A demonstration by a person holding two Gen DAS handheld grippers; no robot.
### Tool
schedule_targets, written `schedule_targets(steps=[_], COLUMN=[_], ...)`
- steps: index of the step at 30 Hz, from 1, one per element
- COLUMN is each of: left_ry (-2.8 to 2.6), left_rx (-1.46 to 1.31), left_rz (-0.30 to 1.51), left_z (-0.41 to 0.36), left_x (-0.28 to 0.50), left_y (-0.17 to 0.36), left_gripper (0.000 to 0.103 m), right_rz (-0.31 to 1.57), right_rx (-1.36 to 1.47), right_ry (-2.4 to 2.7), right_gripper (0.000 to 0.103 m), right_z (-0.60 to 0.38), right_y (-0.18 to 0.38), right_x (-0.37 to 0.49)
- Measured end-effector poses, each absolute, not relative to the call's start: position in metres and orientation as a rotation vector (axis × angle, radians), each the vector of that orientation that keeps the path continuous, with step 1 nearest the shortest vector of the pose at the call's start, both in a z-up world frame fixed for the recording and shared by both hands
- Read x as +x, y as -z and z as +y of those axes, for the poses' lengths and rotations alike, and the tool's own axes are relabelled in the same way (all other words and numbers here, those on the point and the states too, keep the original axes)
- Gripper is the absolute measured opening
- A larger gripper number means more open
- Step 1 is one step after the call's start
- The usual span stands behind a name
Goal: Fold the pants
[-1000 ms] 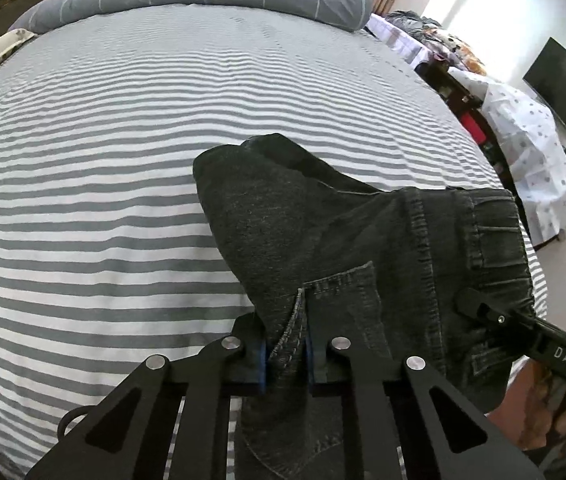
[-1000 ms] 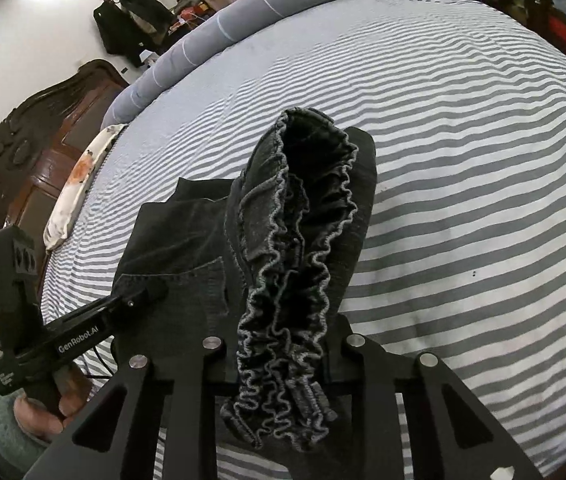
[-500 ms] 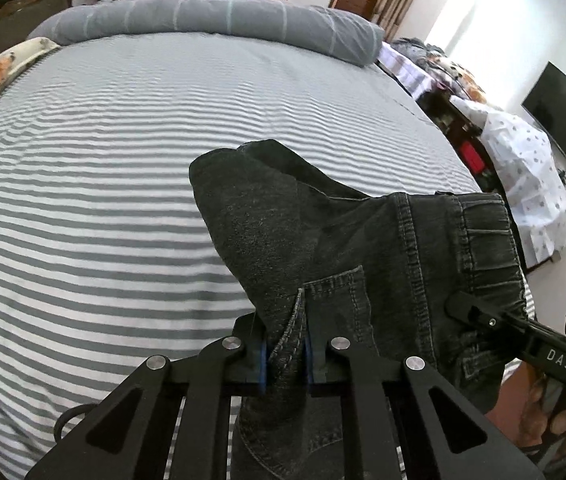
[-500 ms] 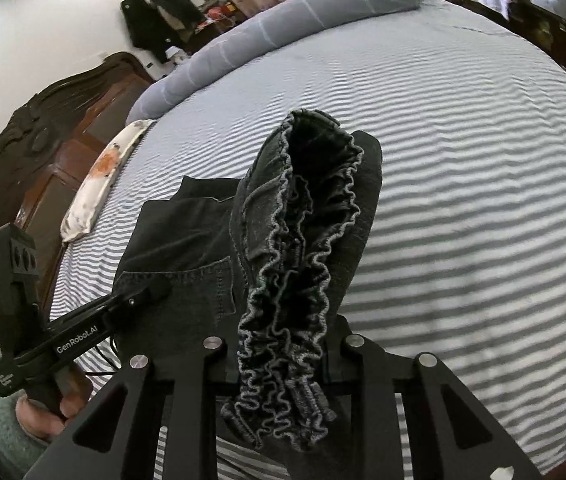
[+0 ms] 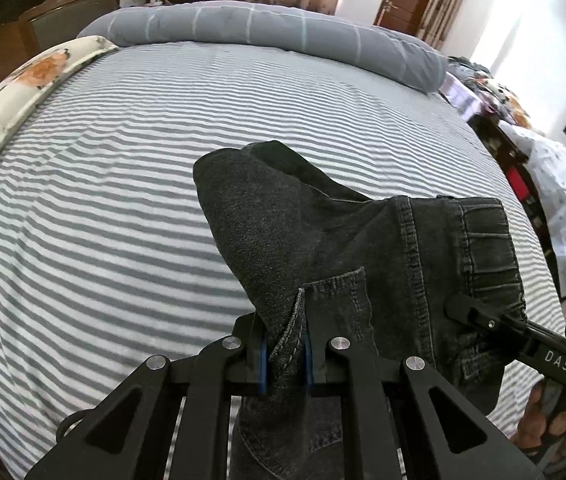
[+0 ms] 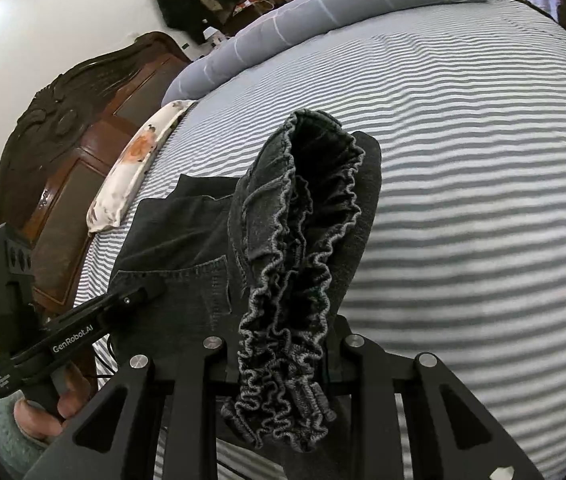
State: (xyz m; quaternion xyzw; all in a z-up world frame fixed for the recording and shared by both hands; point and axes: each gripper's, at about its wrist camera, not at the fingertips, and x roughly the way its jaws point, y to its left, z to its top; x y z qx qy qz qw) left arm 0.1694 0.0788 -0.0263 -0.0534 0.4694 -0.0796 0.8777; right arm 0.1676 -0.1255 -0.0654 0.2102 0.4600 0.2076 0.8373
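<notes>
Two views along handheld tongs over a bed with a grey-and-white striped sheet. In the left wrist view, the left tongs sit at the bottom centre, pinched narrow on a seamed edge of dark charcoal denim pants; the cloth fills the lower middle of the frame, bunched and partly doubled, with the gathered elastic waistband toward the right. The right tongs enter from the lower right edge and meet the waistband. In the right wrist view, the right tongs at the bottom centre are closed on the ruffled waistband, which rises as a crumpled loop through the middle of the frame — the rest of the pants drapes to the left. Whether the far end touches the sheet cannot be told. A long grey bolster lies across the top, a floral pillow at upper left. Judging by this, the pants look gathered and lifted but not yet laid flat — the neat folds appear to remain
</notes>
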Motion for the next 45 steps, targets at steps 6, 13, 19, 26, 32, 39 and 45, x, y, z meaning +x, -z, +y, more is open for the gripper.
schedule_targets(steps=[6,13,19,26,32,39,45], left_ry=[0.139,0.104,0.094,0.034,0.006,-0.05,-0.095], left_rx=[-0.096,-0.094,-0.102,-0.037,-0.023,-0.012,0.013], left_rz=[0.971,0.998,1.041,1.033,1.019,1.027,1.009], left_z=[0.111,0.133,0.145,0.149,0.161,0.163,0.156], left_x=[0.201,0.247,0.267,0.263,0.244,0.203,0.166], left_y=[0.029,0.046,0.071,0.088,0.086,0.088,0.071], left_gripper=[0.013,0.013,0.013,0.036,0.047,0.053,0.053], right_rz=[0.985,1.013,1.051,1.073,1.065,1.058,1.024], right_rx=[0.448,0.448,0.432,0.414,0.418,0.387,0.264], right_ry=[-0.449,-0.442,-0.425,-0.363,-0.308,-0.218,-0.181], right_gripper=[0.023,0.023,0.024,0.042,0.058,0.065,0.065], right_z=[-0.096,-0.071,-0.064,-0.072,-0.088,-0.1,-0.09], right_y=[0.071,0.09,0.114,0.131,0.13,0.127,0.101], right_x=[0.214,0.256,0.274,0.277,0.254,0.222,0.199])
